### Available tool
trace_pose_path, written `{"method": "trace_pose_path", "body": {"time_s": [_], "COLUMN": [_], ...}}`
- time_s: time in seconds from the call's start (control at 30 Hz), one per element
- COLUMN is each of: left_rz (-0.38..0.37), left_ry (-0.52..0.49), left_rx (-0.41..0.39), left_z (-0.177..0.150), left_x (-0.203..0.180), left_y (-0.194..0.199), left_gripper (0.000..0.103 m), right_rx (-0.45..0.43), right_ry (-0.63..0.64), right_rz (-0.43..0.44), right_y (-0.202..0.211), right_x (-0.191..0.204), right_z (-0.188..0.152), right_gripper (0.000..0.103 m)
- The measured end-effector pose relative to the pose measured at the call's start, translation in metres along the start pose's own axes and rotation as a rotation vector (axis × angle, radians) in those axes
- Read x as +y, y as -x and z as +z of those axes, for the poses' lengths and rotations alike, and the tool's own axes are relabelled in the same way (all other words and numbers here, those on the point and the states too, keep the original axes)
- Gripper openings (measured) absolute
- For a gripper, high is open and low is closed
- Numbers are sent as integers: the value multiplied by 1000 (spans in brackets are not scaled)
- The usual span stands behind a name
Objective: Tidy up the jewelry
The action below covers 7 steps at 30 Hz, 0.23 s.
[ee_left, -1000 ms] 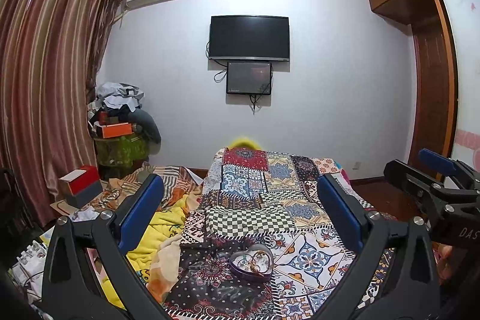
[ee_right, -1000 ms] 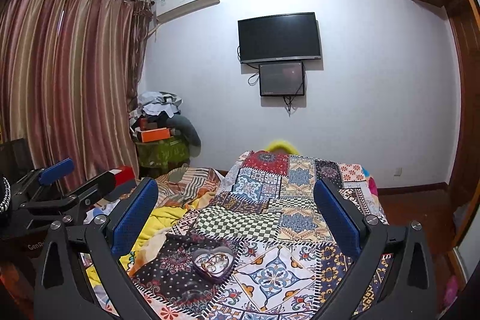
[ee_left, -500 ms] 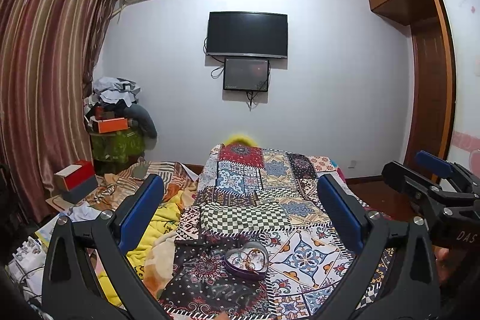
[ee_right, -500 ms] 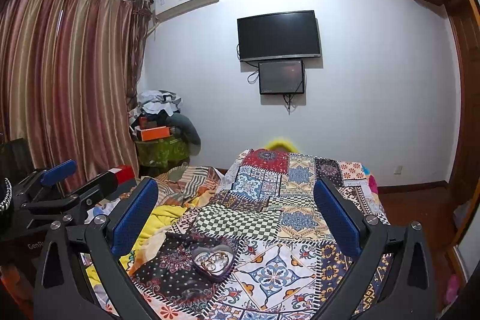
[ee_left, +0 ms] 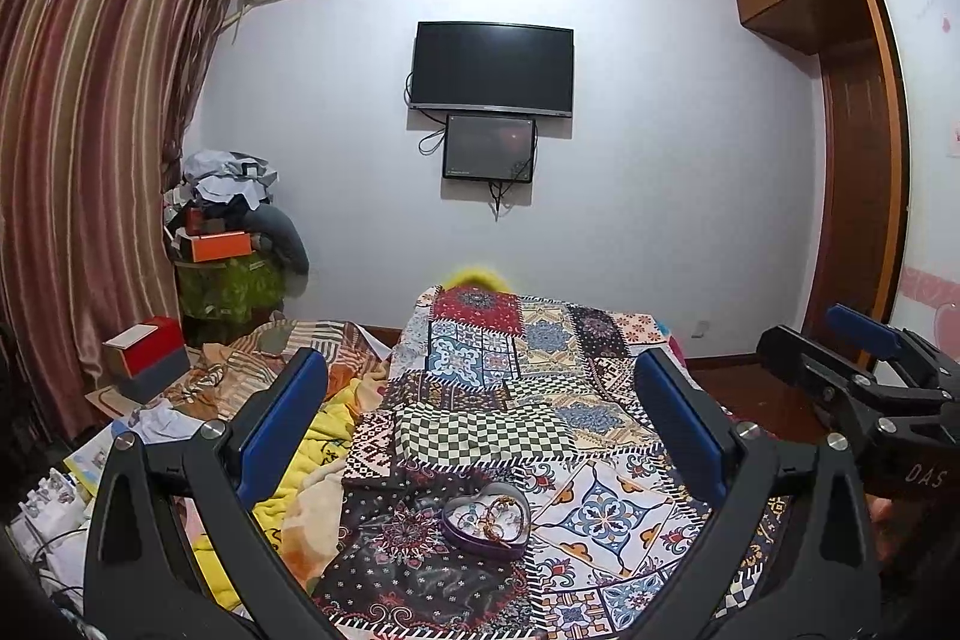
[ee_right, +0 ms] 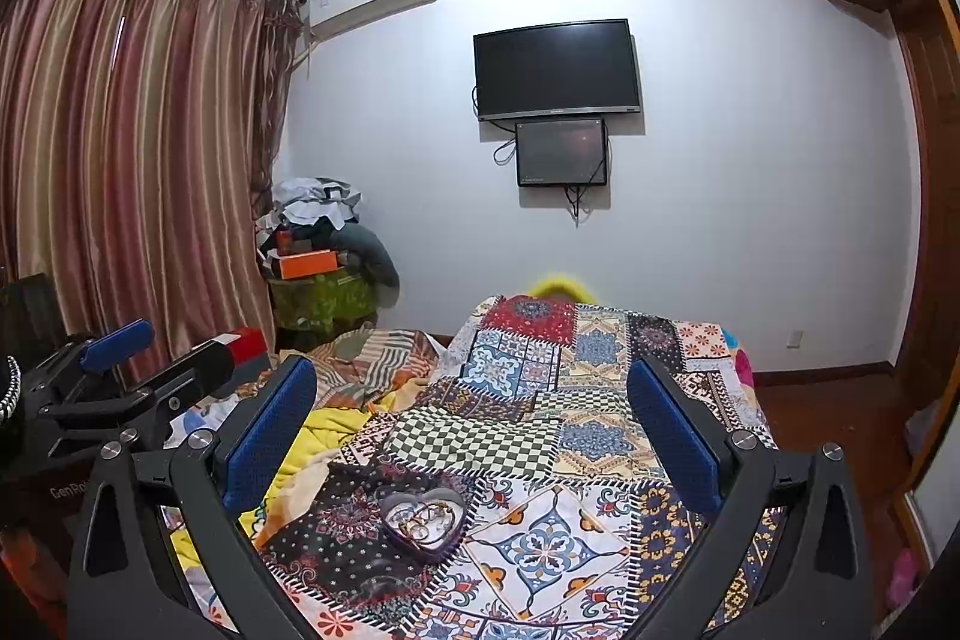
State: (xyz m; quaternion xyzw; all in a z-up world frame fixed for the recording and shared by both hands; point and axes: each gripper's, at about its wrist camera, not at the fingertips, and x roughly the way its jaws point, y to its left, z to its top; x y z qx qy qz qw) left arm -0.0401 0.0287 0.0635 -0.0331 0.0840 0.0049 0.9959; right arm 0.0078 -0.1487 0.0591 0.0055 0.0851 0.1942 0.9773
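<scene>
Fingers (ee_left: 282, 418) spread, heart box (ee_left: 486, 520) tip nearward

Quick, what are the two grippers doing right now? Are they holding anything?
Left gripper: open, holding nothing.
Right gripper: open, holding nothing.

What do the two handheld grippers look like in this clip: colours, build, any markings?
Both the left gripper and the right gripper have matte black angular frames with silver screws and blue textured pads on the fingers. White lettering, partly cut off, marks each body. No cables or sleeves show.
</scene>
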Motion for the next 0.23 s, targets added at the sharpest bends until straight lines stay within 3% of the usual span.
{"method": "trace_pose_path", "body": {"time_s": [0.23], "left_rz": [-6], "left_ry": [6], "left_rx": [10], "left_z": [-1], "left_x": [3], "left_y": [-4], "left_gripper": [102], "right_rx": [5], "right_ry": [1], "right_rz": [2], "right_y": [-2], "right_x": [1], "right_z": [0], "right_gripper": [103]}}
